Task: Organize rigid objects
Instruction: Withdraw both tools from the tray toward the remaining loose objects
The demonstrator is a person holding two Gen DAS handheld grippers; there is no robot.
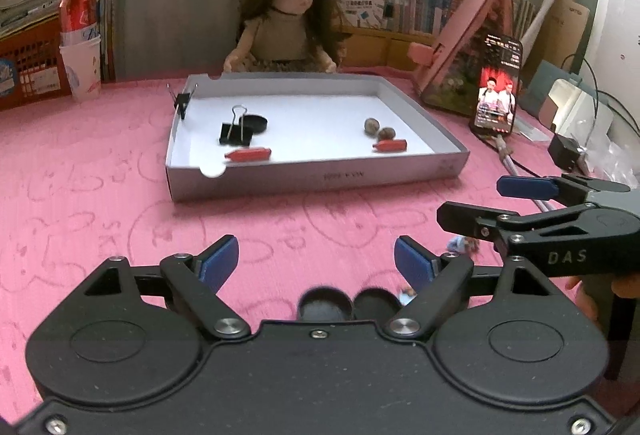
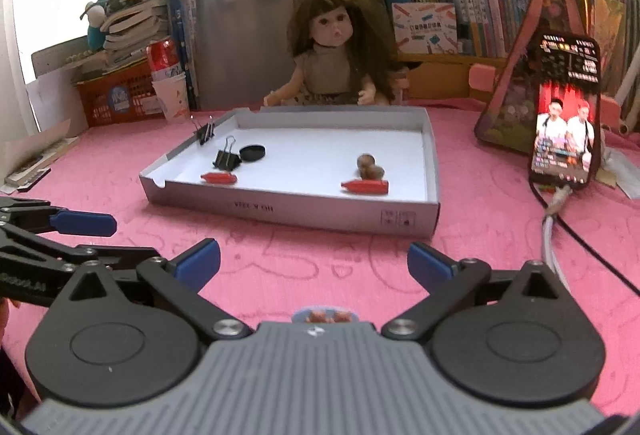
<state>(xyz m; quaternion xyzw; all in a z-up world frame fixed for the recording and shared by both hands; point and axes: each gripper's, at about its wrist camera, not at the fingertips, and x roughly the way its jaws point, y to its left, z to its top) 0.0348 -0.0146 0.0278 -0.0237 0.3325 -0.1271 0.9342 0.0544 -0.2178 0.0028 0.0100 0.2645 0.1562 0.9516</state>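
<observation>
Two black round caps lay nearest the lens, half hidden under the left gripper, whose blue-padded jaws stood wide with nothing pressed between them. Just beside them a small blue-and-brown trinket lay on the pink mat. The right gripper was spread wider, empty as well, with a round printed piece showing at the foot of its view; what that piece was could not be told.

Toward the far edge of the table sat the shallow grey box lid serving as tray. Along its left wall stood a small binder clip clamped on the rim, then a larger binder clip touching a black disc, and a red bullet-shaped piece near the front wall. On the right side two brown nuts touched each other, with a second red piece just beside them.

The likely step was picking up the loose pieces still outside the tray. Done well, each gripper would drop low, straddle one cap squarely and close gently, since thin round things slide on soft matting, and the two tools should keep apart.

Behind the tray sat a doll, a cola can in a paper cup, a lit phone and crowded bookshelves.
</observation>
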